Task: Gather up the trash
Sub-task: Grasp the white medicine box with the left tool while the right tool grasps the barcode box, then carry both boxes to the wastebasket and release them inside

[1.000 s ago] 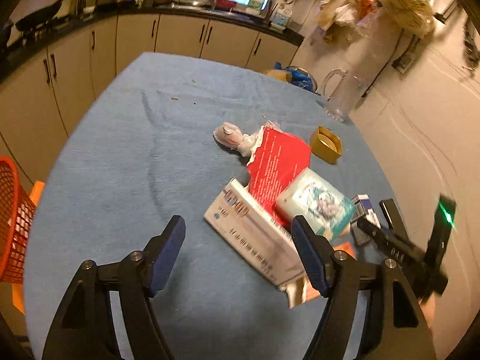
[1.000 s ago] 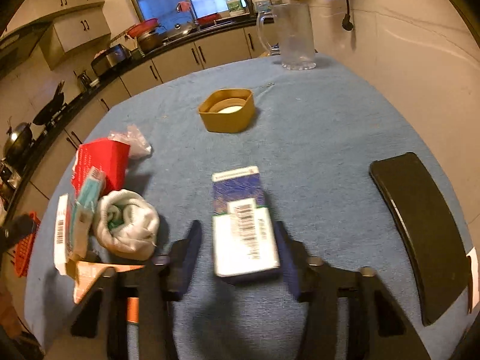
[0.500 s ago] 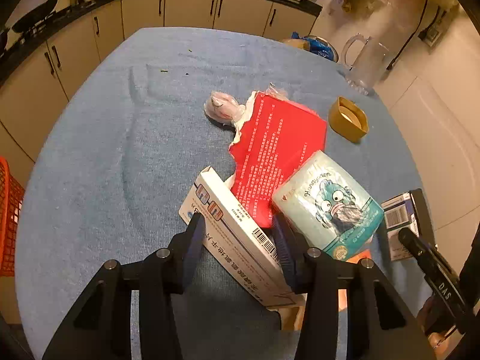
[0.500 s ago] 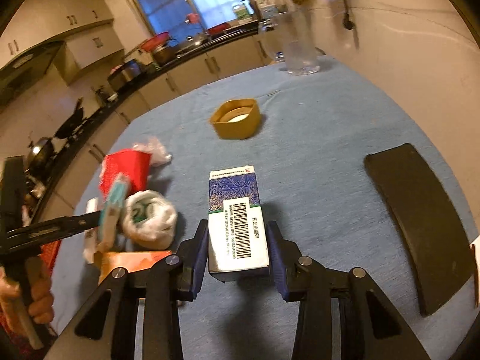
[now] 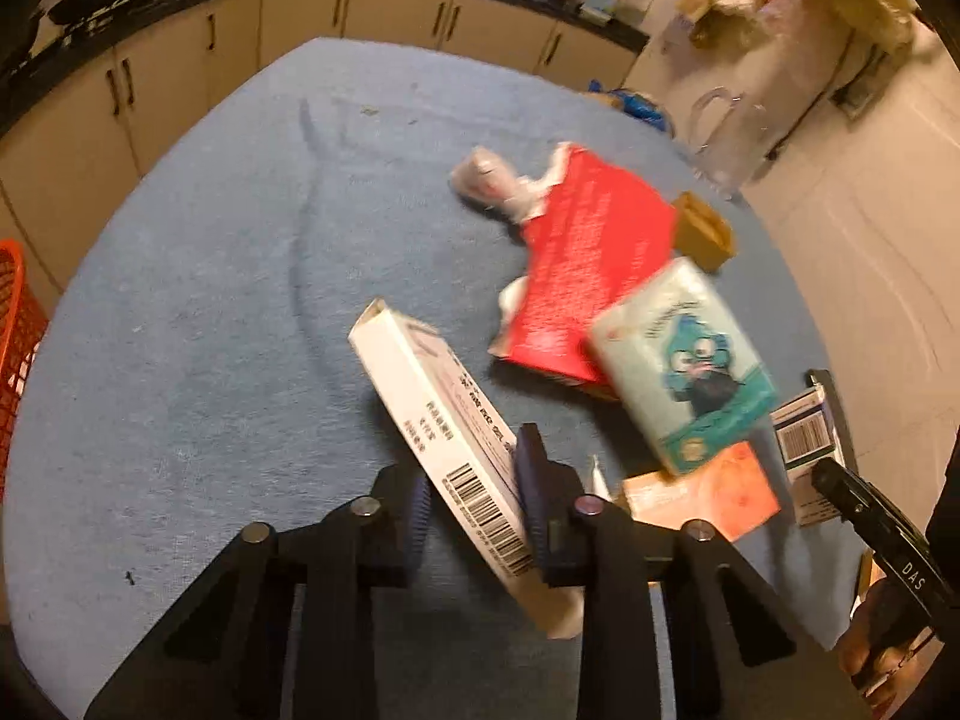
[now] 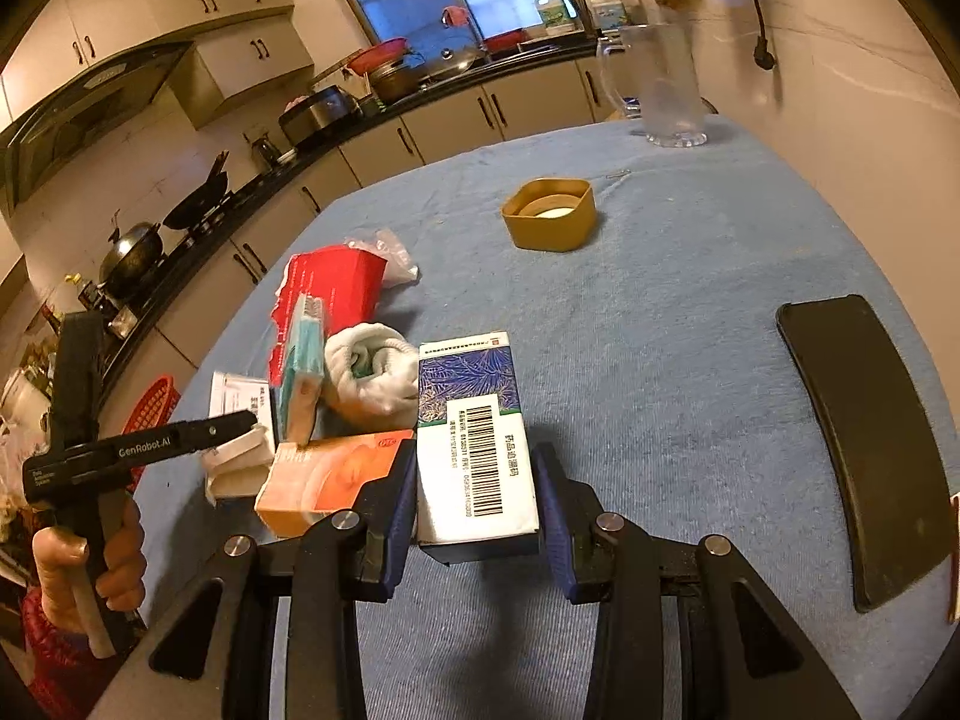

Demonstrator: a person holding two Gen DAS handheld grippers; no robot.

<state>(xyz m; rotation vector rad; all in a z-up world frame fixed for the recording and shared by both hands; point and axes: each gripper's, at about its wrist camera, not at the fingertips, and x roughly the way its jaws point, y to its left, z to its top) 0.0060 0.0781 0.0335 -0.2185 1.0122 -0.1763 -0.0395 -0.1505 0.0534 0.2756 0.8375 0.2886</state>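
Note:
My left gripper is shut on a long white box with a barcode and holds it tilted above the blue table. My right gripper is shut on a blue-and-white box with a barcode, held just over the table. Beside them lie a torn red carton, a teal tissue pack, an orange packet and a crumpled plastic wrapper. The left gripper also shows in the right wrist view.
A yellow-brown tub and a clear jug stand further back. A black curved object lies at the right. An orange basket sits off the table's left edge. Kitchen cabinets ring the far side.
My left gripper has closed on the white box and lifted its end off the pile. My right gripper has closed on the blue-and-white box and raised it slightly.

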